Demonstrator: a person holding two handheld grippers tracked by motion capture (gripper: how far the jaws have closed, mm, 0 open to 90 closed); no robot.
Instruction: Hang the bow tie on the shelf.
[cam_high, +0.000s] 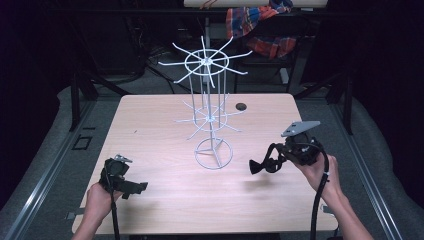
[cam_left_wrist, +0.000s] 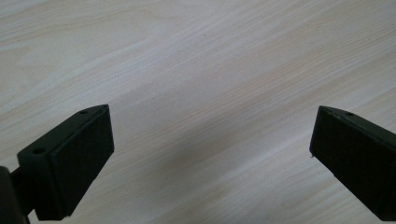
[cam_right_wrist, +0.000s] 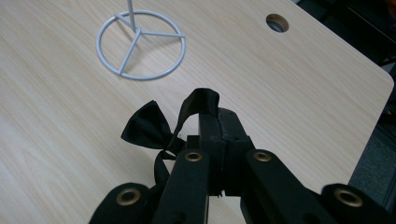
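Pale wood table with cable hole, white wire rack, dark room, plaid cloth behind, right gripper clamped on bow tie, left gripper jaws apart over bare wood.

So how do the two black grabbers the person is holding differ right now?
The right gripper has its jaws shut on the strap of a black bow tie; the left gripper has wide-open jaws with nothing between them. The right gripper is lifted above the table, near the white wire rack; the left gripper sits low by the front edge. Both are black and hand-held.
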